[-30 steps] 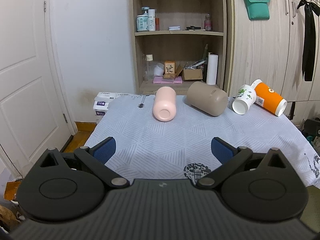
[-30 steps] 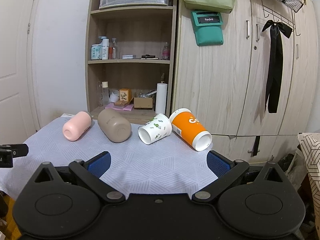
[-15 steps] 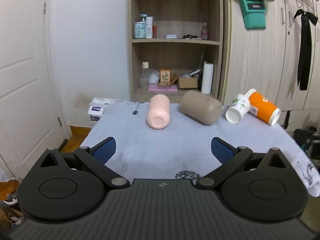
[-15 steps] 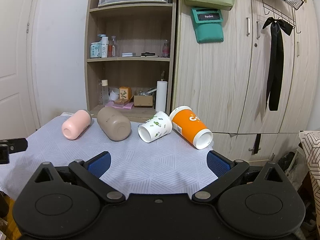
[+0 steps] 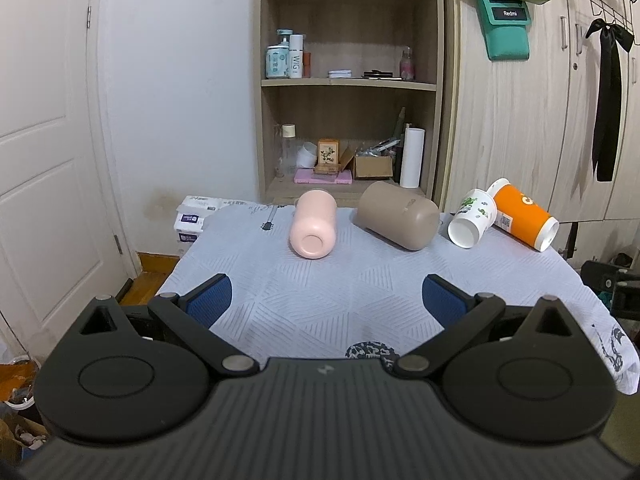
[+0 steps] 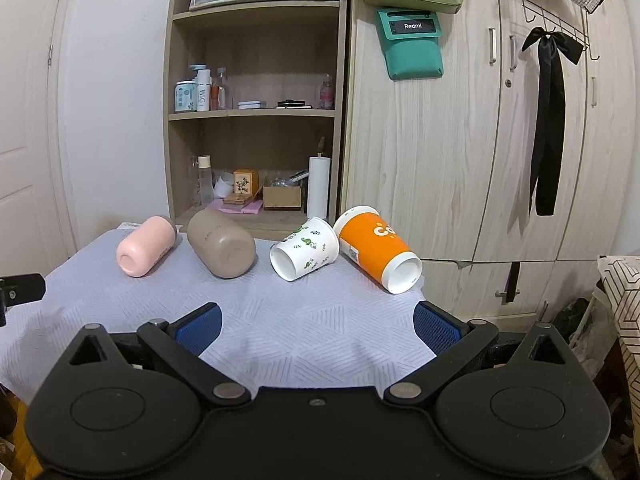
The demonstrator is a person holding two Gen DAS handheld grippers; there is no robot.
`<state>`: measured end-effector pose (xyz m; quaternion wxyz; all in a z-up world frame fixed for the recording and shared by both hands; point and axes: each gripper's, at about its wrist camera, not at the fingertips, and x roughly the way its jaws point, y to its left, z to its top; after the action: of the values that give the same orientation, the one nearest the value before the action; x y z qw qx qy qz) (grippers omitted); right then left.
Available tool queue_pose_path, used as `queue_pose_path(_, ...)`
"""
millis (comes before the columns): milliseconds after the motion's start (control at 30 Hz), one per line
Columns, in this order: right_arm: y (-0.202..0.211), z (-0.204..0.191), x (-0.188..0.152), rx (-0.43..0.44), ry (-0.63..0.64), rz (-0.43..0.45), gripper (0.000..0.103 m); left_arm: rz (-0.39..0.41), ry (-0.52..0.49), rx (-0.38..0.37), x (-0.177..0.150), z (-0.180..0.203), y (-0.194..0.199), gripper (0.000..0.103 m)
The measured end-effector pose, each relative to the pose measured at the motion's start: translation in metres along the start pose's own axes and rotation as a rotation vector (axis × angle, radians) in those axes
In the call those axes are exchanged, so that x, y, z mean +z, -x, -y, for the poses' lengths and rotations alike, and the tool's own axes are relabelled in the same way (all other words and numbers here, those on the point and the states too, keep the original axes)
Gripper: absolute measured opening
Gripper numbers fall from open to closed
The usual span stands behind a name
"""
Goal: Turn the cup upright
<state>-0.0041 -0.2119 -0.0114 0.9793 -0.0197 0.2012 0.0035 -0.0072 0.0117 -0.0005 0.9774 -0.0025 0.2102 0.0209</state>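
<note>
Several cups lie on their sides in a row at the far side of the cloth-covered table (image 5: 320,296): a pink cup (image 5: 313,224), a taupe cup (image 5: 398,220), a white leaf-print paper cup (image 5: 471,218) and an orange paper cup (image 5: 524,216). They show in the right wrist view too: pink (image 6: 146,246), taupe (image 6: 222,244), white (image 6: 305,248), orange (image 6: 378,248). My left gripper (image 5: 326,300) is open and empty, well short of the pink cup. My right gripper (image 6: 316,326) is open and empty, short of the white cup.
A wooden shelf unit (image 5: 348,80) with bottles and boxes stands behind the table. Wardrobe doors (image 6: 500,140) are to the right, with a black ribbon hanging. A white door (image 5: 48,160) is at the left. Tissue packs (image 5: 196,220) sit by the table's far left corner.
The left gripper's view pulled back and lifted, then eased forward again; the cups sit a little nearer now. The right gripper has barely moved. No cup has moved.
</note>
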Motion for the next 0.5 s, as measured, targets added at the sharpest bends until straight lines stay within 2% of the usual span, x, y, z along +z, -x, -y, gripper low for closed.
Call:
queue_pose_path(367, -0.007, 0.007, -0.001, -0.003, -0.014, -0.012, 0.103, -0.024, -0.004, 0.005, -0.001, 0.000, -0.007, 0.103)
queue_pose_path(500, -0.012, 0.012, 0.000, 0.038, -0.025, -0.028, 0.103, -0.052, 0.004, -0.006, 0.001, 0.002, -0.009, 0.103)
